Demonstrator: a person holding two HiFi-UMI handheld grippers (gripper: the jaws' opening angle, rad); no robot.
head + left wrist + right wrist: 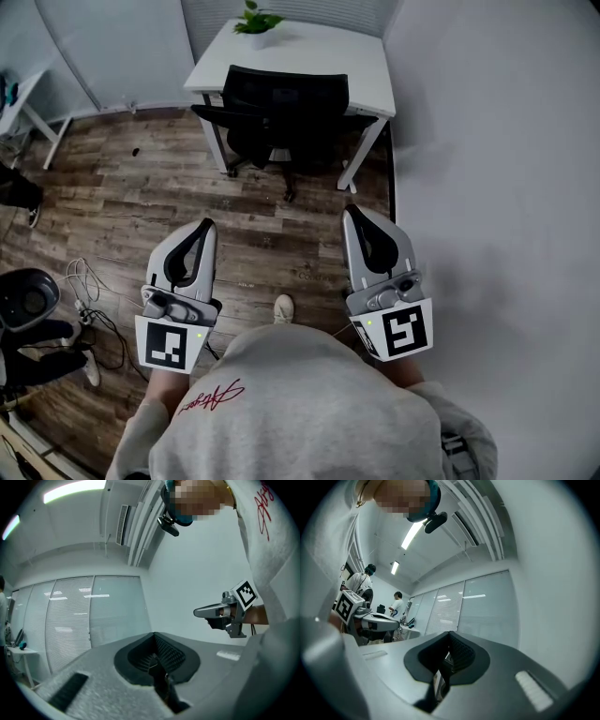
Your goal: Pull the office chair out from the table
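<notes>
A black mesh-backed office chair is tucked under a small white table at the far end of the room, its back toward me. My left gripper and right gripper are held side by side in front of my chest, well short of the chair, both shut with nothing between the jaws. In the left gripper view the shut jaws point at a wall and blinds, with the right gripper off to the side. The right gripper view shows its closed jaws against glass partitions.
A potted plant stands on the table's back edge. A white wall runs along the right, close to the table. Cables and a dark chair base lie on the wood floor at left. Two people stand far off.
</notes>
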